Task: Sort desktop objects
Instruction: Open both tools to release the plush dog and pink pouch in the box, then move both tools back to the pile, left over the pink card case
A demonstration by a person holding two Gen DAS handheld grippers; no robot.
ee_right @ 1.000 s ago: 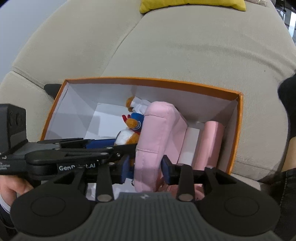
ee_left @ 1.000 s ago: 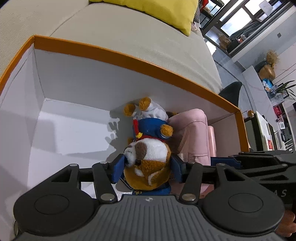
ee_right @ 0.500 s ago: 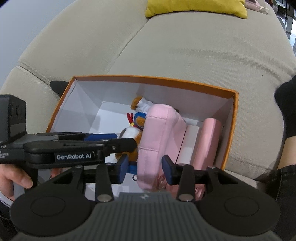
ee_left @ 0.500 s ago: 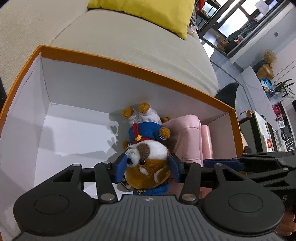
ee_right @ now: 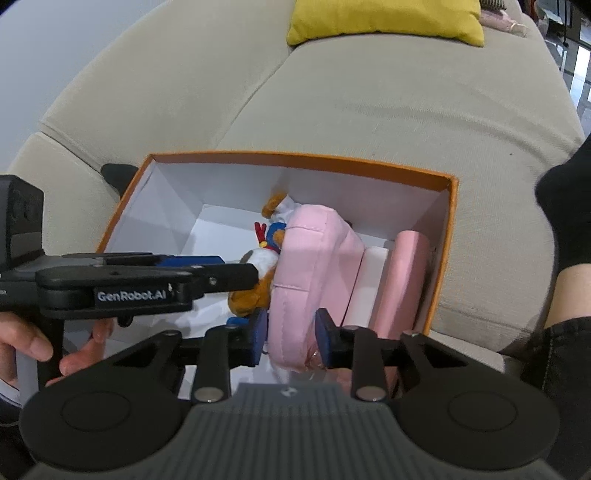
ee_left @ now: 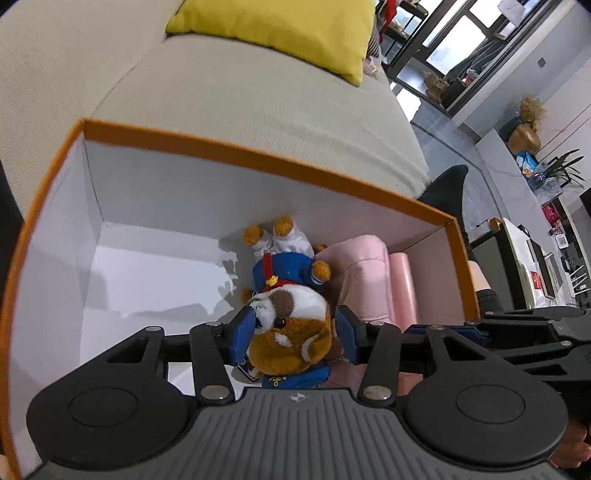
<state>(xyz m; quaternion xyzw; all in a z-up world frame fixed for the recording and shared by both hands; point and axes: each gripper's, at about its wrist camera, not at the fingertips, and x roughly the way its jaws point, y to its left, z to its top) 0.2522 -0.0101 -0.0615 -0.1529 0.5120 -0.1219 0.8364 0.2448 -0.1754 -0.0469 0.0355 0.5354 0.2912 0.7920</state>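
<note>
An orange box point(ee_left: 258, 155) with white walls sits on a beige sofa; it also shows in the right wrist view point(ee_right: 295, 159). My left gripper point(ee_left: 293, 334) is shut on a brown and white plush dog point(ee_left: 291, 321) in a blue outfit, head towards me, inside the box. My right gripper point(ee_right: 291, 338) is shut on a pink padded pouch point(ee_right: 310, 273), standing on edge beside the plush dog point(ee_right: 258, 284). The pouch also shows in the left wrist view point(ee_left: 364, 273).
A pink cylinder point(ee_right: 404, 280) and a white block point(ee_right: 371, 284) stand at the box's right end. A yellow cushion point(ee_left: 288, 29) lies on the sofa point(ee_right: 369, 99) behind. A black-socked foot point(ee_right: 565, 214) is at the right. The box's left half shows bare white floor point(ee_left: 155, 277).
Both grippers have pulled back and up from the box while holding their objects. More of the box rim and sofa shows now.
</note>
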